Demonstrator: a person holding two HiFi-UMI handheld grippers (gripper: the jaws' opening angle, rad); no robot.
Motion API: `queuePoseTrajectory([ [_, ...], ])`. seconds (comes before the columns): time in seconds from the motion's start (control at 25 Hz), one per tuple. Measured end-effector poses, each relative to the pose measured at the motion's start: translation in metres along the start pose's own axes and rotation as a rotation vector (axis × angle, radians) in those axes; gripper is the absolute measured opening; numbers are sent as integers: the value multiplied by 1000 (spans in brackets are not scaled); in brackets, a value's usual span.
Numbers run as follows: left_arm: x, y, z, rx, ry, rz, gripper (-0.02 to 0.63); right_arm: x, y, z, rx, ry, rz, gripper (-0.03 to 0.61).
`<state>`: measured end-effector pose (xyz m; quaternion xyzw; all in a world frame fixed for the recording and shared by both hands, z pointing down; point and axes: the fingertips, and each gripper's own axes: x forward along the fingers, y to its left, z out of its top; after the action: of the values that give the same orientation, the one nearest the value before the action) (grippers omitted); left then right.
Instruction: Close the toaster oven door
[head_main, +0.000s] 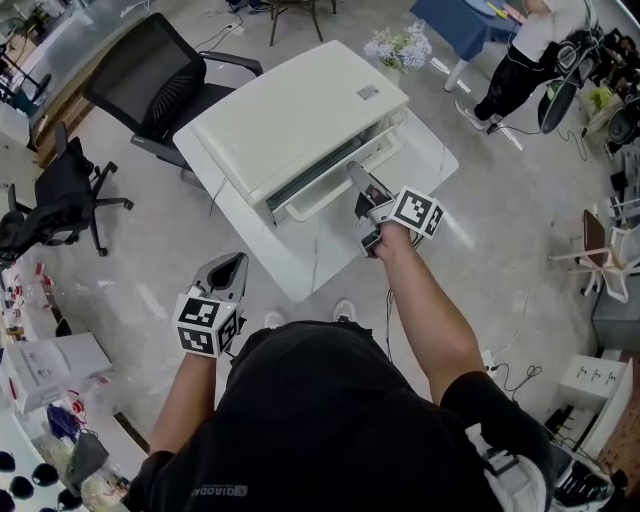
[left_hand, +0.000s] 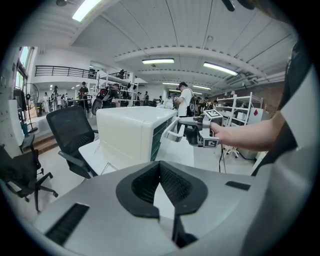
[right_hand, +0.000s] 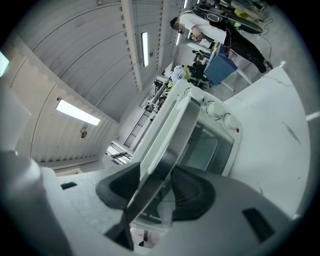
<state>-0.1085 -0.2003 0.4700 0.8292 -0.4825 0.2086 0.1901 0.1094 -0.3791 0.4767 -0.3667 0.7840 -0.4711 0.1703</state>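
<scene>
Head view: a small label on the top of the toaster oven (head_main: 300, 120) is too small to read, and each gripper's cube carries black-and-white square markers. The oven is a smooth white box on a white table (head_main: 300, 265). Its door (head_main: 318, 175) stands slightly ajar, directly ahead of the right gripper (head_main: 360, 185). The left gripper (head_main: 236, 262) hangs off the table edge, well apart from the oven.

Left gripper view: the left gripper (left_hand: 160, 165) has ribbed black pads (left_hand: 142, 185) that meet at the tips with nothing between them. The oven (left_hand: 127, 132) sits well ahead, and the right gripper (left_hand: 192, 127) is at its handle (left_hand: 172, 136).

Right gripper view: the right gripper (right_hand: 160, 175) is pinched on the white bar handle (right_hand: 165, 150). The door glass (right_hand: 202, 145) and round knobs (right_hand: 215, 107) lie just beyond; no lettering is legible.
</scene>
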Motion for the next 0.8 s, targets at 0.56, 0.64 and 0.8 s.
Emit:
queuePoseTrajectory([
  [0.56,-9,14,-3,-15,-6,21,3,21,7,6,30,-18,38,183],
  [0.64,-9,16,-3,-17,-9,21,3,24,7,7,28,-22,38,183],
  [0.8,-12,19,-5,-25,-15,21,3,26,7,6,59,-32,45,183],
])
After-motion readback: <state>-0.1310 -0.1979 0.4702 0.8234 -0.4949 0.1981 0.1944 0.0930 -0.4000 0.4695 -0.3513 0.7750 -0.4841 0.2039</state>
